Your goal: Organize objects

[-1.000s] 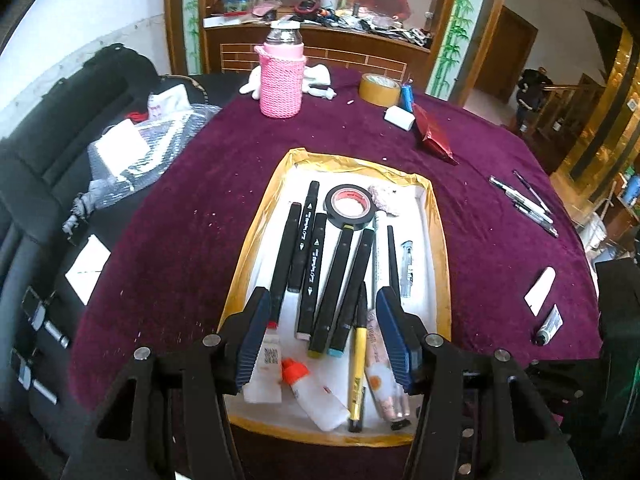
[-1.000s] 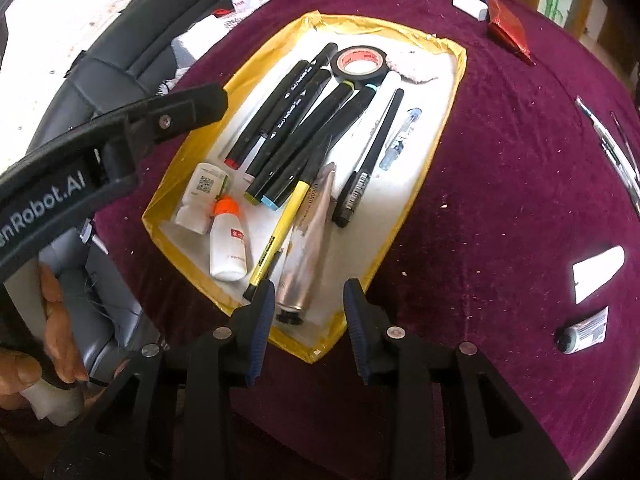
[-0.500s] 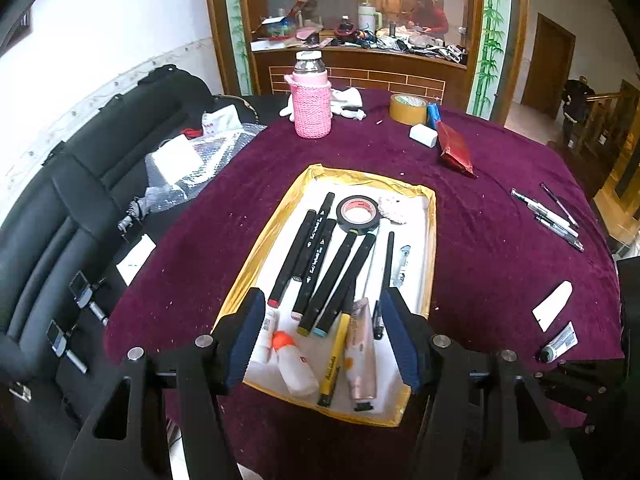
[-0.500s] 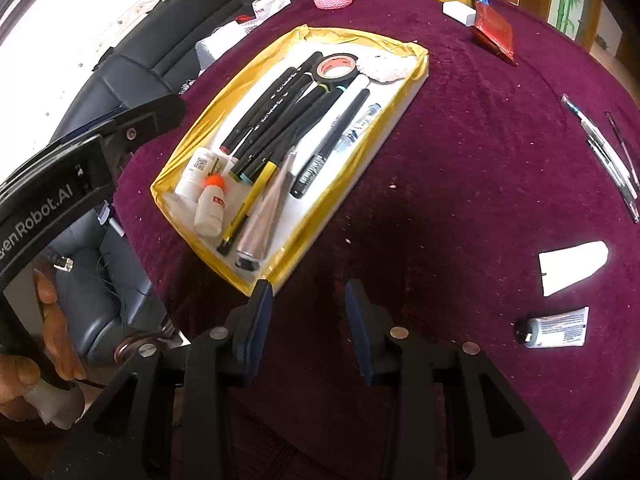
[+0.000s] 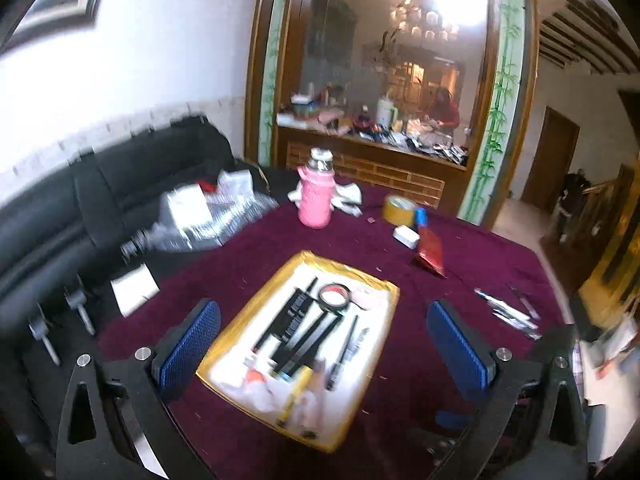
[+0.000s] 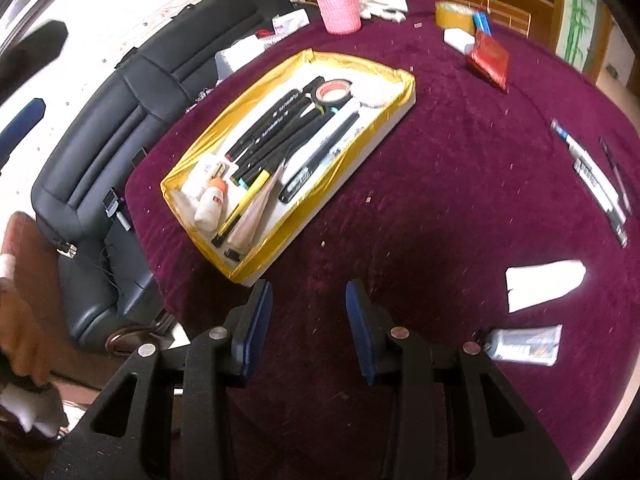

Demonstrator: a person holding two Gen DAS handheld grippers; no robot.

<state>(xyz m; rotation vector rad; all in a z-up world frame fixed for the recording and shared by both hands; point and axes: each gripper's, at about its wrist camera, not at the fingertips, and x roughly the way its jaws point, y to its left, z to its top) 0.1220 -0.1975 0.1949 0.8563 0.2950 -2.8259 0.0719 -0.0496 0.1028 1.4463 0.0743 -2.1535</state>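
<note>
A gold-rimmed white tray (image 6: 200, 142) on a purple tablecloth holds several black markers (image 6: 280, 128), a tape roll (image 6: 334, 92), a yellow pen (image 6: 244, 204), a tube (image 6: 256, 216) and small white bottles (image 6: 212, 204). It also shows in the left wrist view (image 5: 240, 316). My left gripper (image 5: 320, 344) is wide open and empty, raised above the tray's near end. My right gripper (image 6: 308, 328) is open and empty, above bare cloth just off the tray's near corner.
A small tube (image 6: 524, 344), a white paper piece (image 6: 544, 284) and several pens (image 6: 592, 172) lie on the cloth at right. A pink bottle (image 6: 338, 0), brown tape (image 6: 454, 14) and a red packet (image 6: 490, 58) stand at the back. A black sofa (image 6: 120, 120) is on the left.
Both grippers have pulled back and up from the tray. The left gripper's jaws have opened wider. The left view is now blurred by motion.
</note>
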